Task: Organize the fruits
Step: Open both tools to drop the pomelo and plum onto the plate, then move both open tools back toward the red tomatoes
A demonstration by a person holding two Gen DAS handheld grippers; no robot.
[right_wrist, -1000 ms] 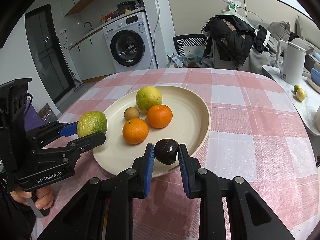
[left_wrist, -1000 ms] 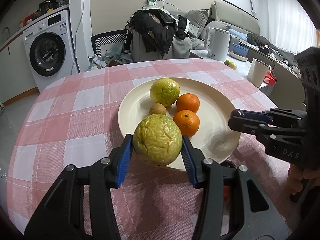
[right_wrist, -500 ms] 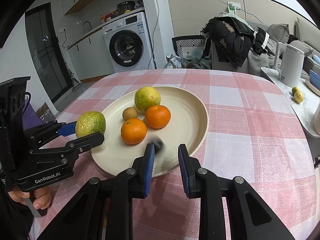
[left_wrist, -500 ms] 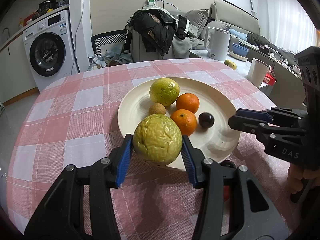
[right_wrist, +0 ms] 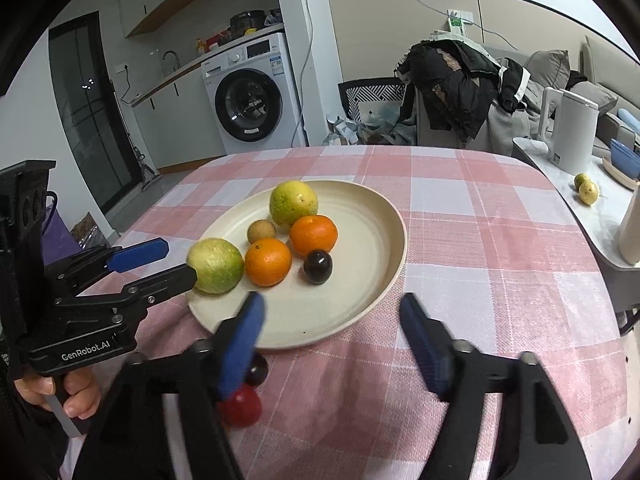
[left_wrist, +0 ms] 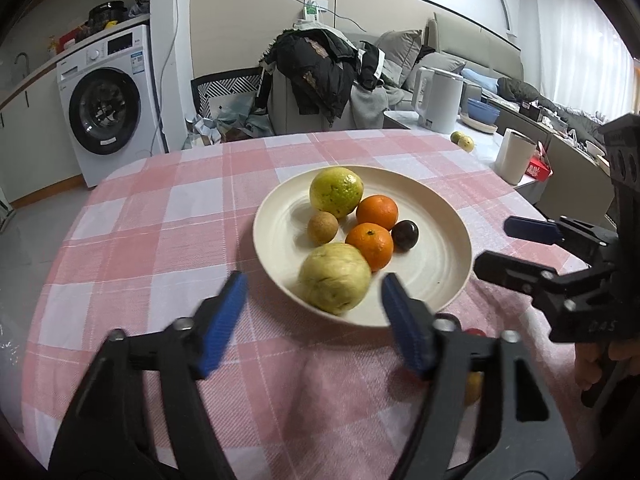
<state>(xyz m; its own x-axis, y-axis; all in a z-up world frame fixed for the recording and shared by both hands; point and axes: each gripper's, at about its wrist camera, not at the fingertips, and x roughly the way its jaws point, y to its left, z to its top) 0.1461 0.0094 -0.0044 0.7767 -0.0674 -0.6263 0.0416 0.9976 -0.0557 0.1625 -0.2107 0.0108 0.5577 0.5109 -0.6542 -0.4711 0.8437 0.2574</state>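
Note:
A cream plate (left_wrist: 436, 272) (right_wrist: 360, 240) on the pink checked tablecloth holds a wrinkled green-yellow fruit (left_wrist: 334, 278) (right_wrist: 216, 266) at its near rim, another green-yellow fruit (left_wrist: 337, 191), two oranges (left_wrist: 370, 245) (left_wrist: 377, 212), a small brown fruit (left_wrist: 322, 227) and a dark purple fruit (left_wrist: 405, 235) (right_wrist: 317, 266). My left gripper (left_wrist: 312, 320) (right_wrist: 152, 264) is open, its fingers either side of the wrinkled fruit. My right gripper (right_wrist: 332, 344) (left_wrist: 500, 248) is open and empty at the plate's near edge.
A red fruit (right_wrist: 240, 404) and a dark round fruit (right_wrist: 258, 368) lie on the cloth under my right gripper. A white kettle (right_wrist: 568, 132), two small yellow fruits (right_wrist: 586, 190) and a cup (left_wrist: 514, 156) stand on a side counter right of the table.
The right gripper opened and dropped the dark purple fruit, which rolled beside the oranges. The left gripper opened and left the wrinkled green-yellow fruit on the plate's near rim.

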